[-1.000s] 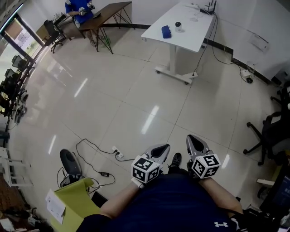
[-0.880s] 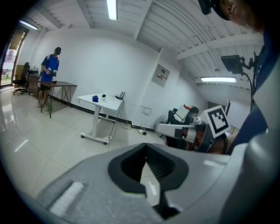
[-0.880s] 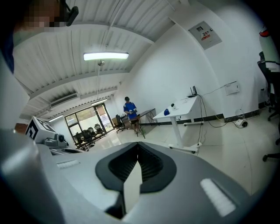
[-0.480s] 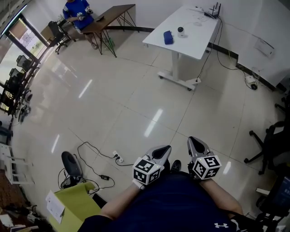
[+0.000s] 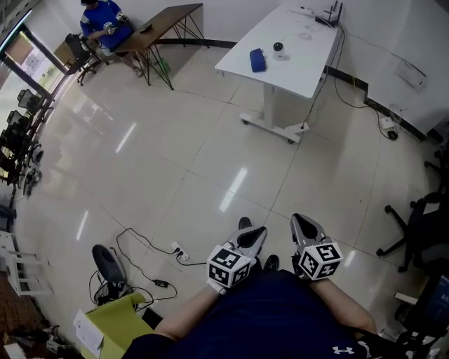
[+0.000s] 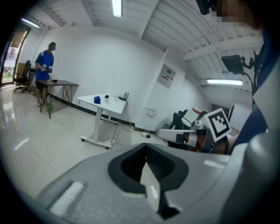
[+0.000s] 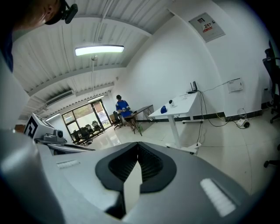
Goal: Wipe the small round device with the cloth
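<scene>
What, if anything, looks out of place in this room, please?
A loose cable and power strip sprawl over the open floor tiles at the head view's lower left, a possible trip hazard. The cloth and small round device lie tidily on the white table.

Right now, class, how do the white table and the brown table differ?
The white table has a thick white leg; the brown table has thin angled legs. The white table carries a blue cloth and a small round device; a person in blue is at the brown table. Both stand near the far wall.
</scene>
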